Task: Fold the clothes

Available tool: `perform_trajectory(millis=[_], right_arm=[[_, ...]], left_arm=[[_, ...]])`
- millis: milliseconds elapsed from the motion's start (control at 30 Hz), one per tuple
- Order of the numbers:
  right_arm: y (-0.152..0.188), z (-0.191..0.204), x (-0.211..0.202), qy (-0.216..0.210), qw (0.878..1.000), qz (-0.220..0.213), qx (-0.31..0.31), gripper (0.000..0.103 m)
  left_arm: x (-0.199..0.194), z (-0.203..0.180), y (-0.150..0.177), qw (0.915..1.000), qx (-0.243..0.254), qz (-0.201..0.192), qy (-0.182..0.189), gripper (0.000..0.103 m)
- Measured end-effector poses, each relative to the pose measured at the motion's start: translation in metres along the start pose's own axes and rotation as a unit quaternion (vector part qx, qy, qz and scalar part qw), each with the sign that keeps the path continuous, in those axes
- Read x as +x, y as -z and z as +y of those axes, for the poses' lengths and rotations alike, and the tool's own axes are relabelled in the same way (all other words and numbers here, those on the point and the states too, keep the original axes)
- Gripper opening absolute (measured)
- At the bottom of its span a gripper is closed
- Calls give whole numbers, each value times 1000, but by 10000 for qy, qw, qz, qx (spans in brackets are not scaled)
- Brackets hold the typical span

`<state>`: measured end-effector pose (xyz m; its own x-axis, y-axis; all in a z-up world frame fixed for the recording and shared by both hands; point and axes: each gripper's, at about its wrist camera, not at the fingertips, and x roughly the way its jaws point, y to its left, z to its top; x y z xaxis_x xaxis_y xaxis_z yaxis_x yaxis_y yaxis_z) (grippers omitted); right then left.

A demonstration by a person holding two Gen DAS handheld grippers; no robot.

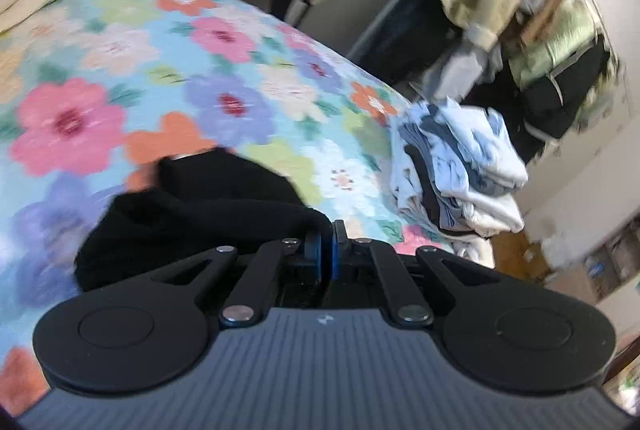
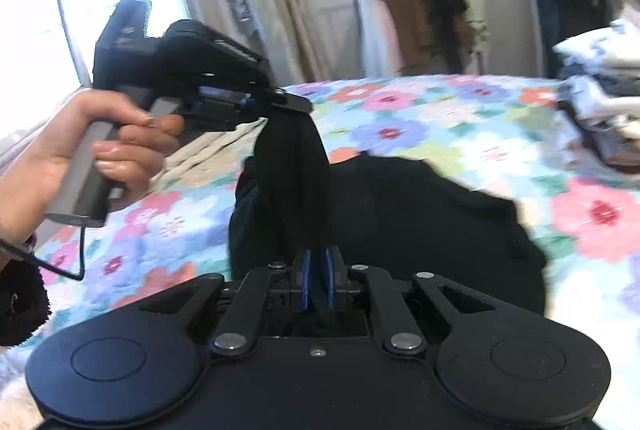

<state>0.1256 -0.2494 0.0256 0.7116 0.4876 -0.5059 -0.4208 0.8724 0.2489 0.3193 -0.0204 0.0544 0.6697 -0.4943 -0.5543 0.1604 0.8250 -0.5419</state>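
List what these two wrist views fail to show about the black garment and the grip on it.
- Left wrist view: what kind of clothing the black garment is; motion blur and the left gripper cover its lower part.
- Right wrist view: the garment's near edge, hidden behind the right gripper.
- Right wrist view: the left gripper's pads, hidden by its own body where the cloth hangs.
- Both views: items in the folded pile, blurred.

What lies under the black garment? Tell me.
The flowered bedspread shows all around the black garment, which hangs from both shut grippers. Whatever sits directly beneath the cloth is covered from view.
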Motion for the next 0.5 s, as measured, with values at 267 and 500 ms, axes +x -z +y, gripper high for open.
perform_trajectory(millis=[267,500], right_arm=[[19,-73,12,164,9943,225,1034,8],[39,-58,26,-169,9932,272,1115,15]], left_arm=[[96,-30,17,9993,30,368,-84,4],[103,-16,17,9966,95,646,-499,30]])
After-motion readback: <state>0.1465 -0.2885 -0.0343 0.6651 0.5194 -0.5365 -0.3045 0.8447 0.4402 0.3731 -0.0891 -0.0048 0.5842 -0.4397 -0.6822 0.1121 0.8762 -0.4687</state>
